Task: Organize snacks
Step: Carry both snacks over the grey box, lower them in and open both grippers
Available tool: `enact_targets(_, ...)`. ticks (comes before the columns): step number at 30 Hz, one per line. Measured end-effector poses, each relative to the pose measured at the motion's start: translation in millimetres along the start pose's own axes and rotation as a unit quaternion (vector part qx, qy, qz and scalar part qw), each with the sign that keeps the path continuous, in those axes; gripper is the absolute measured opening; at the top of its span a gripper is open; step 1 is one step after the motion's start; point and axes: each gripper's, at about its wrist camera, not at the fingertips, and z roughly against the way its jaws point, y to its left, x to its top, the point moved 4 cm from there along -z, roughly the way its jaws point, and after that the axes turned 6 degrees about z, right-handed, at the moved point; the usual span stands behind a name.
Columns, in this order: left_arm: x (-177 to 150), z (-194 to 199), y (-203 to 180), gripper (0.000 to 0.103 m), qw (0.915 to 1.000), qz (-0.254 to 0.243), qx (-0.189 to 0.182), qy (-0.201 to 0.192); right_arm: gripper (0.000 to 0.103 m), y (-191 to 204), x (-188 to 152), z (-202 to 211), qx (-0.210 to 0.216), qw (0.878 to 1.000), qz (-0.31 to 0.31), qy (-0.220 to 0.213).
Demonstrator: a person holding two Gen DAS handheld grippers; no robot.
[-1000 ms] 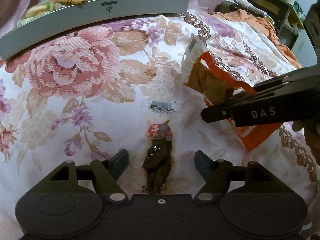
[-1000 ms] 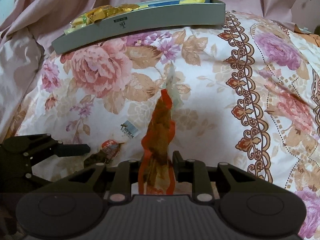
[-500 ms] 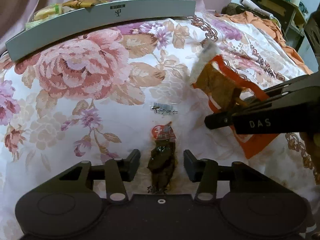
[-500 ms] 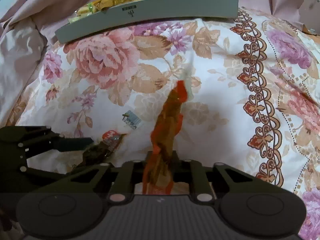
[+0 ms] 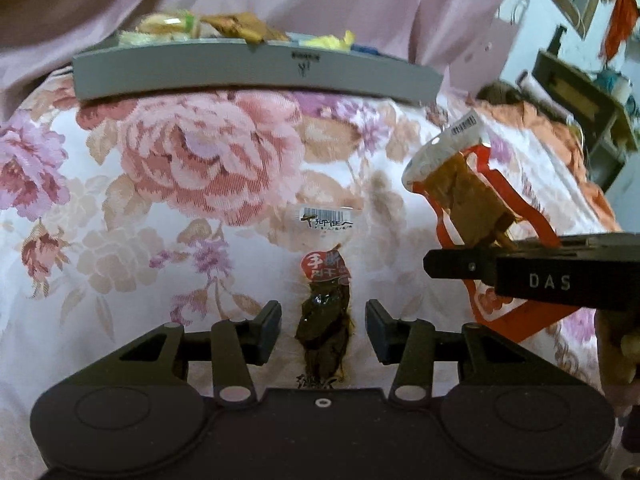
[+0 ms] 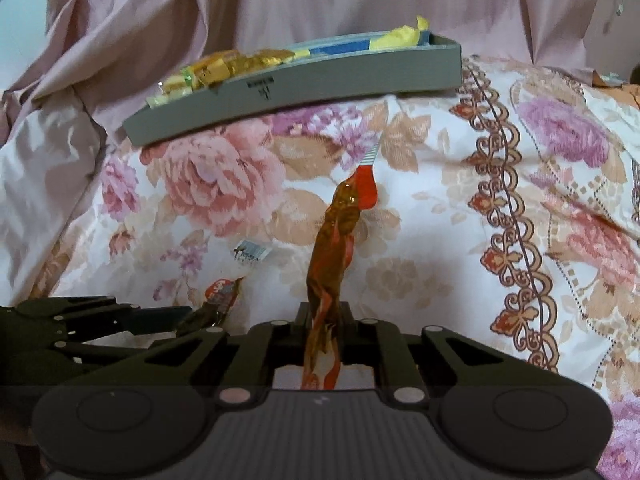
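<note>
The right claw [image 6: 325,322] is clamped on an orange packet [image 6: 330,264] with a brown snack inside; the packet stands up edge-on between its fingers, clear of the floral bedspread [image 6: 460,200]. In the left wrist view the same packet [image 5: 468,196] juts up from the right claw [image 5: 460,264], its white barcoded top tilted toward the tray.

The left claw [image 5: 323,330] hangs with its fingers apart on either side of a dark snack packet [image 5: 326,320], which lies flat on the bedspread [image 5: 140,240] and touches neither finger. That packet has a red label and a clear barcoded end pointing away.

A grey tray [image 5: 256,74] sits at the far edge of the bedspread, holding yellow and gold wrapped snacks [image 6: 224,66]
</note>
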Motion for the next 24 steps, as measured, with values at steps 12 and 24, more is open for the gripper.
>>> enact_targets(12, 19.4, 30.7, 1.7, 0.048, 0.9936, 0.031, 0.026, -0.106, 0.014, 5.6, 20.1, 34.1, -0.028, 0.993, 0.027, -0.108)
enact_targets(24, 56.1, 55.7, -7.2, 0.048, 0.9778, 0.026, 0.065, -0.197, 0.014, 3.1, 34.2, 49.4, -0.054, 0.982, 0.037, -0.176)
